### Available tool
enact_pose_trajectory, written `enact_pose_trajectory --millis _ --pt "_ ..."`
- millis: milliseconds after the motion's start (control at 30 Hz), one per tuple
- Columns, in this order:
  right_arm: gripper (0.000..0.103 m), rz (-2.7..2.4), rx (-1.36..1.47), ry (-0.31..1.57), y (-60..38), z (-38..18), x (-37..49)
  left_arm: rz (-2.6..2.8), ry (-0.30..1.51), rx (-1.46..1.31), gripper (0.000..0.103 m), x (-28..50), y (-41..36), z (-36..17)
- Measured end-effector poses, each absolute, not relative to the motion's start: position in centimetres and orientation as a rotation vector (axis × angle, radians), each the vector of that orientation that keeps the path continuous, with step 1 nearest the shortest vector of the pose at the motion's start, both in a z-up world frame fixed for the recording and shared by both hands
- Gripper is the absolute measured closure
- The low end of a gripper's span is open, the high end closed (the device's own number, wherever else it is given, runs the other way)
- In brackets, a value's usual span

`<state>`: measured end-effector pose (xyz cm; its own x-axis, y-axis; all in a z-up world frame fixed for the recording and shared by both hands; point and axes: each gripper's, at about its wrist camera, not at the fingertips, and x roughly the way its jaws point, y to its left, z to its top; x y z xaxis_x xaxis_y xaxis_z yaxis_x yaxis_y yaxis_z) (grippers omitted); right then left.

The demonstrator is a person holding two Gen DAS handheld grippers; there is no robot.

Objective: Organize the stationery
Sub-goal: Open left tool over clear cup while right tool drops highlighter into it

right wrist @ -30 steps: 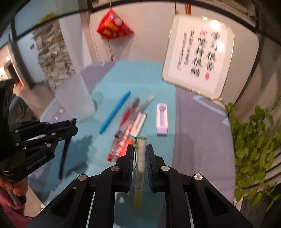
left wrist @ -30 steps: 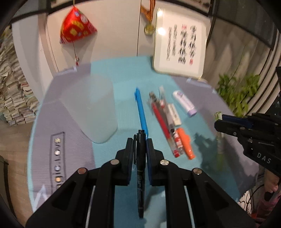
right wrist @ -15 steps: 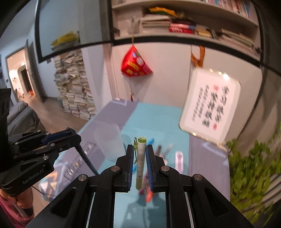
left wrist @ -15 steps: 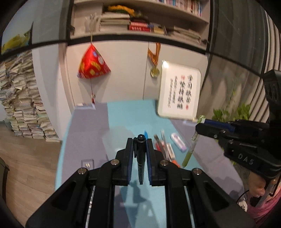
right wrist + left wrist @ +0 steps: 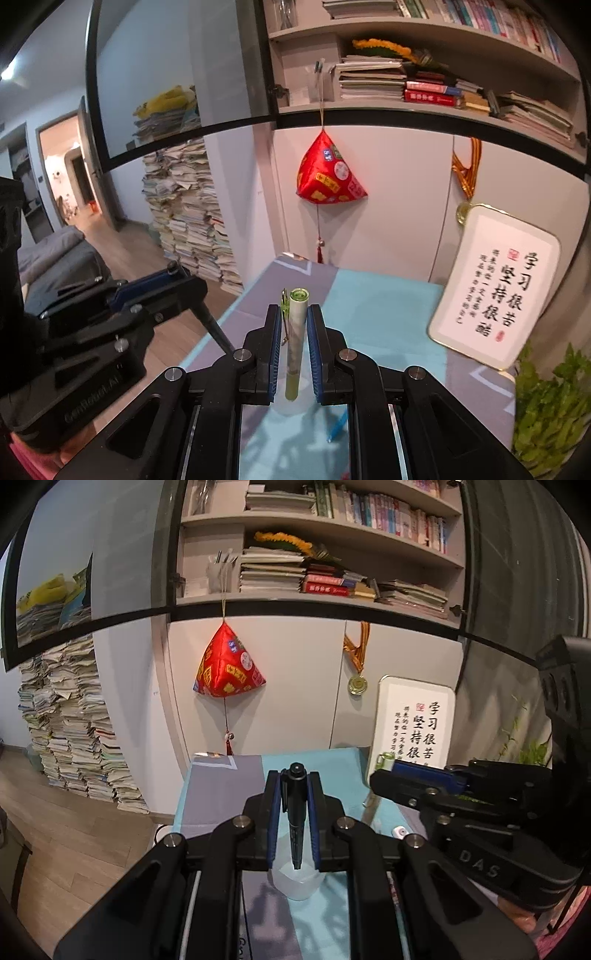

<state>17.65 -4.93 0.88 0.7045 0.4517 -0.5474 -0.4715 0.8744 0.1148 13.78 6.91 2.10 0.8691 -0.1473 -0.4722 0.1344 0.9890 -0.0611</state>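
Here, left hand-held gripper (image 5: pixel 293 775) clamping black pen (image 5: pixel 296 812) above translucent cup (image 5: pixel 295 880), right (image 5: pixel 293 308) clamping green pen (image 5: pixel 295 339).

A translucent plastic cup (image 5: pixel 295 880) stands on the teal-and-grey table mat (image 5: pixel 221 794), below the thin black pen (image 5: pixel 296 812). A framed white calligraphy board (image 5: pixel 495 288) leans at the mat's far right, with a leafy green plant (image 5: pixel 550 402) to its right. A red fabric pyramid ornament (image 5: pixel 227 666) hangs on the wall behind the table, and stacked papers (image 5: pixel 70 720) stand on the floor to the left.

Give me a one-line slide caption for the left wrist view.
Left gripper clamps a black pen upright above the translucent cup, right gripper alongside with a green pen.
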Motion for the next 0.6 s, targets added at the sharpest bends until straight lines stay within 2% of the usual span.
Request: enact_pose_trajectory --millis 600 --pt "0.088 0.515 -0.003 0.786 -2.9 -6.1 23.8 -0.182 0.665 -0.061 0.091 19.2 7.3 -4.3"
